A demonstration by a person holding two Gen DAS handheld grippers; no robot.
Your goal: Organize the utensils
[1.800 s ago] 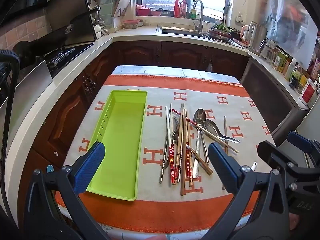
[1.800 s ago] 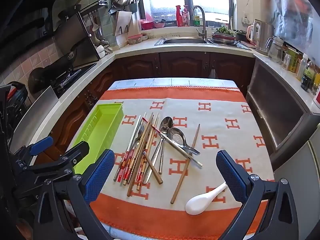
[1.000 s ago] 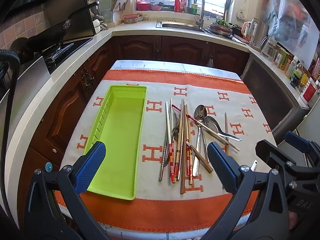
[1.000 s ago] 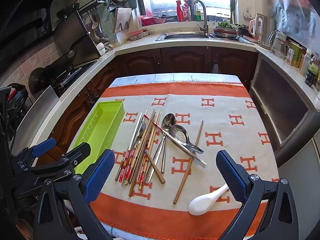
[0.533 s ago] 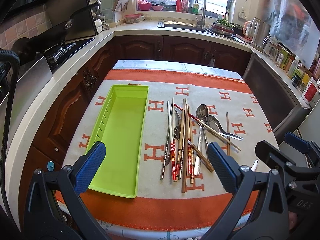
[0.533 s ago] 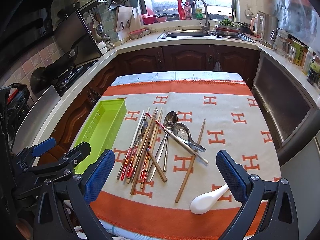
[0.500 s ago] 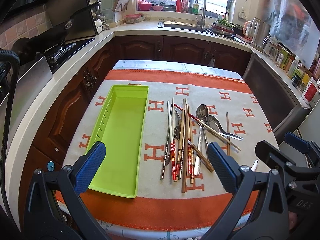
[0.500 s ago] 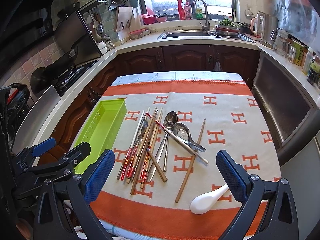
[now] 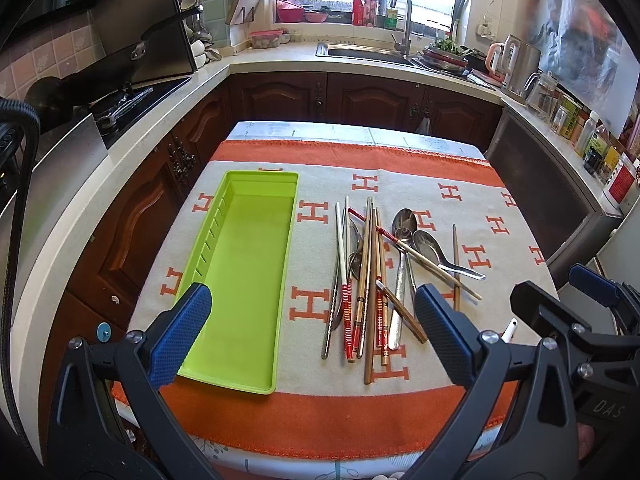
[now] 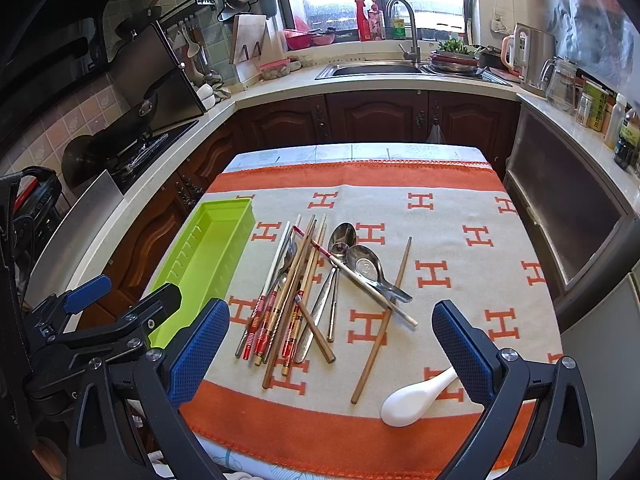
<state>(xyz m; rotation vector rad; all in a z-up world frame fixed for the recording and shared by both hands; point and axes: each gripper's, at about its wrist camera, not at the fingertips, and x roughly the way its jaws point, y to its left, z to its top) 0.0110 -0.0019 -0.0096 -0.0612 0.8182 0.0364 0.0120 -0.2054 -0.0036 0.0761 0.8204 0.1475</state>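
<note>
The cloth (image 9: 424,160) spread over the table carries a repeated orange letter "H", printed in rows across its pale middle field between the orange bands at the far and near edges; the same pattern shows from the right wrist view (image 10: 434,274).

On the black body of the right gripper (image 9: 588,360), at the lower right corner of the left wrist view, pale letters read "DAS"; anything after them runs out of view.

The bottles and jars (image 9: 592,140) along the right counter bear coloured labels, one of them red (image 9: 619,184), but their print is too small to read. A green-labelled jar (image 10: 595,110) shows lettering that is likewise illegible.
</note>
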